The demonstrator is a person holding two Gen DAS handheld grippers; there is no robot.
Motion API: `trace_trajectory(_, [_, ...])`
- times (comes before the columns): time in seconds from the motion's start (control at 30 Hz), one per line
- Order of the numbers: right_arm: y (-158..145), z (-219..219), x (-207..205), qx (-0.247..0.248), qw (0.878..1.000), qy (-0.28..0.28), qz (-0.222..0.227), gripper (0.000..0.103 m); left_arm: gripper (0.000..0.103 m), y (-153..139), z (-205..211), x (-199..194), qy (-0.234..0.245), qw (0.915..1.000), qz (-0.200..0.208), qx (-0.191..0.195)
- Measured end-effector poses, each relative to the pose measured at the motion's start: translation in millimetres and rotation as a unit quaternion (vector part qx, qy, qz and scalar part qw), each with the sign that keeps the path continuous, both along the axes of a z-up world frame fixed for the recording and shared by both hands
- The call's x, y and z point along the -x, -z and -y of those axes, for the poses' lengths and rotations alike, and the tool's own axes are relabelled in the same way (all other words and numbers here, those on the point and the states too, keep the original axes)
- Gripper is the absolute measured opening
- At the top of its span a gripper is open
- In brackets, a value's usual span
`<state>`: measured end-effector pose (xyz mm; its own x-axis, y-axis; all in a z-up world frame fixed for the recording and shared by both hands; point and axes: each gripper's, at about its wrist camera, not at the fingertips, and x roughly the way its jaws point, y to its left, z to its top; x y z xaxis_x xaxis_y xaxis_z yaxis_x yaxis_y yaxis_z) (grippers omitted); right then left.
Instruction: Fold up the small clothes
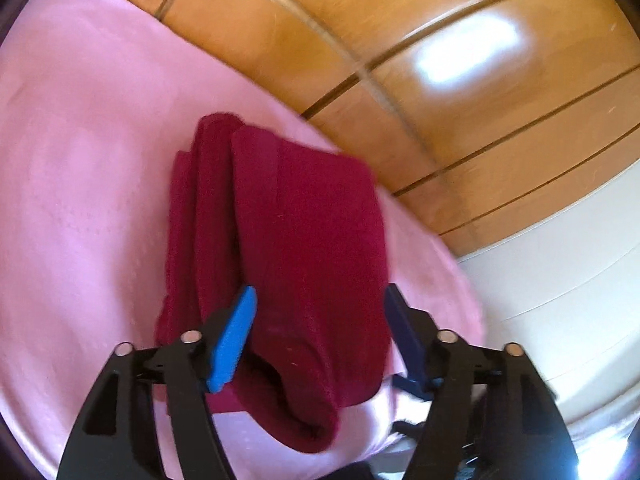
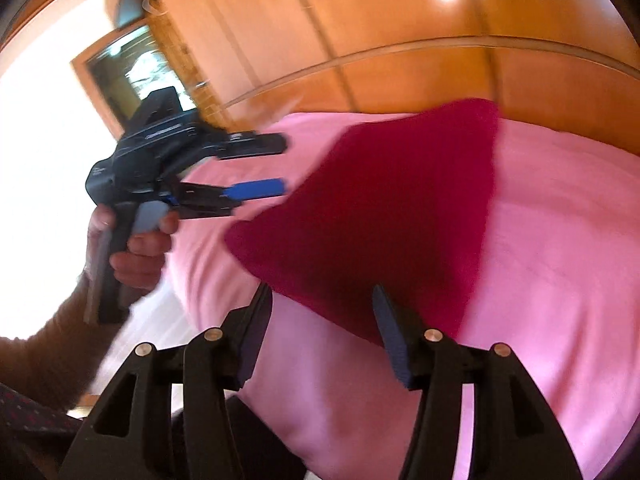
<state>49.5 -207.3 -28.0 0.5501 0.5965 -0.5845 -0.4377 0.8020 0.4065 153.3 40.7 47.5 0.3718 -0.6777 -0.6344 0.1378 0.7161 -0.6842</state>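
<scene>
A dark red knitted garment (image 1: 288, 232) lies folded in layers on a pink cloth (image 1: 80, 184). My left gripper (image 1: 320, 296) is open, its jaws wide apart on either side of the garment's near end, not gripping it. In the right wrist view the garment (image 2: 392, 216) shows as a red triangular shape on the pink cloth (image 2: 560, 240). My right gripper (image 2: 322, 304) is open, its jaws at the garment's near edge. The left gripper (image 2: 284, 164) shows there too, held in a hand at the left, open beside the garment.
A wooden panelled wall (image 1: 440, 60) rises behind the pink cloth. A white surface (image 1: 560, 272) lies at the right in the left wrist view. A framed opening (image 2: 128, 64) and bright light fill the left of the right wrist view.
</scene>
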Motion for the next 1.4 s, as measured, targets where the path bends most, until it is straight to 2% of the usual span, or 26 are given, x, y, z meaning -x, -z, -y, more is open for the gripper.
trace_trajectory(0.03, [0.7, 6.2, 0.9, 0.000, 1.000, 0.010, -0.001, 0.053, 0.069, 2.9, 5.2, -3.7, -0.005, 0.9995, -0.004, -0.031])
trace_trajectory(0.07, [1.8, 16.1, 2.0, 0.000, 1.000, 0.025, -0.003, 0.053, 0.068, 6.1, 8.7, -7.0, -0.006, 0.9991, -0.010, -0.042])
trace_trajectory(0.1, [3.0, 21.0, 0.5, -0.001, 0.999, 0.036, -0.003, 0.053, 0.062, 9.3, 12.1, -9.2, -0.002, 0.9988, -0.013, -0.046])
trace_trajectory(0.13, [2.6, 21.4, -0.9, -0.001, 0.999, 0.041, -0.001, 0.053, 0.052, 11.0, 15.9, -9.9, 0.004, 0.9986, -0.012, -0.051])
trace_trajectory(0.17, [2.5, 21.4, -3.1, 0.000, 0.999, 0.045, 0.002, 0.052, 0.029, 11.3, 21.2, -9.8, 0.011, 0.9973, -0.006, -0.073])
trace_trajectory(0.2, [2.4, 19.6, -6.8, 0.001, 0.999, 0.047, 0.004, 0.052, 0.014, 11.4, 24.0, -9.4, 0.010, 0.9954, 0.002, -0.095])
trace_trajectory(0.27, [2.5, 11.7, -12.0, 0.008, 0.999, 0.044, 0.009, 0.051, 0.012, 7.7, 22.5, -5.0, 0.001, 0.9940, 0.026, -0.106])
trace_trajectory(0.37, [0.6, -1.1, -16.1, 0.024, 0.999, 0.032, 0.019, 0.051, 0.011, -8.8, 8.7, 8.1, -0.018, 0.9908, 0.070, -0.115])
trace_trajectory(0.47, [4.1, -17.5, -12.3, 0.032, 0.999, 0.012, 0.026, 0.052, 0.011, -9.5, -9.4, 19.4, -0.041, 0.9885, 0.076, -0.124])
trace_trajectory(0.53, [15.1, -27.2, -10.5, 0.042, 0.999, 0.004, 0.019, 0.052, 0.011, 3.4, -11.8, 22.8, -0.046, 0.9834, 0.071, -0.161])
trace_trajectory(0.57, [25.1, -35.4, -11.8, 0.060, 0.998, 0.004, 0.016, 0.052, 0.012, 16.8, -11.1, 22.8, -0.047, 0.9788, 0.057, -0.191])
trace_trajectory(0.6, [34.6, -40.8, -13.9, 0.069, 0.998, 0.007, 0.012, 0.052, 0.015, 27.8, -9.6, 22.5, -0.048, 0.9759, 0.050, -0.207])
trace_trajectory(0.67, [41.2, -46.7, -17.4, 0.078, 0.997, 0.012, 0.021, 0.052, 0.022, 31.9, -7.8, 25.3, -0.062, 0.9708, 0.063, -0.223])
trace_trajectory(0.8, [28.1, -40.9, -19.5, 0.074, 0.997, -0.007, 0.004, 0.053, 0.023, 18.9, 1.0, 27.6, -0.069, 0.9636, 0.087, -0.243])
trace_trajectory(0.87, [12.3, -27.6, -23.6, 0.045, 0.999, -0.017, 0.001, 0.053, 0.023, 13.7, 3.4, 32.2, -0.063, 0.9582, 0.105, -0.258])
trace_trajectory(0.93, [-3.1, -17.7, -30.3, 0.022, 1.000, -0.012, 0.010, 0.054, 0.023, 14.3, 4.9, 31.7, -0.062, 0.9565, 0.105, -0.265])
trace_trajectory(1.03, [-23.0, -7.1, -61.5, 0.005, 0.999, 0.024, 0.022, 0.057, 0.028, 15.1, 4.5, 32.4, -0.069, 0.9553, 0.106, -0.267])
trace_trajectory(1.07, [-24.5, -6.2, -68.5, 0.006, 0.999, 0.032, 0.022, 0.057, 0.033, 16.5, 3.1, 33.5, -0.073, 0.9533, 0.108, -0.273])
trace_trajectory(1.13, [-24.8, -6.0, -95.1, 0.001, 0.999, 0.046, 0.008, 0.057, 0.034, 20.2, 6.7, 27.9, -0.072, 0.9525, 0.105, -0.277])
trace_trajectory(1.23, [-18.6, -8.5, -130.6, 0.003, 0.999, 0.052, -0.012, 0.057, 0.034, 26.7, 8.2, 25.2, -0.069, 0.9526, 0.102, -0.278])
trace_trajectory(1.4, [21.0, -15.6, -183.5, 0.058, 0.993, 0.071, -0.077, 0.052, 0.039, 37.8, 7.5, 21.8, -0.067, 0.9564, 0.099, -0.266])
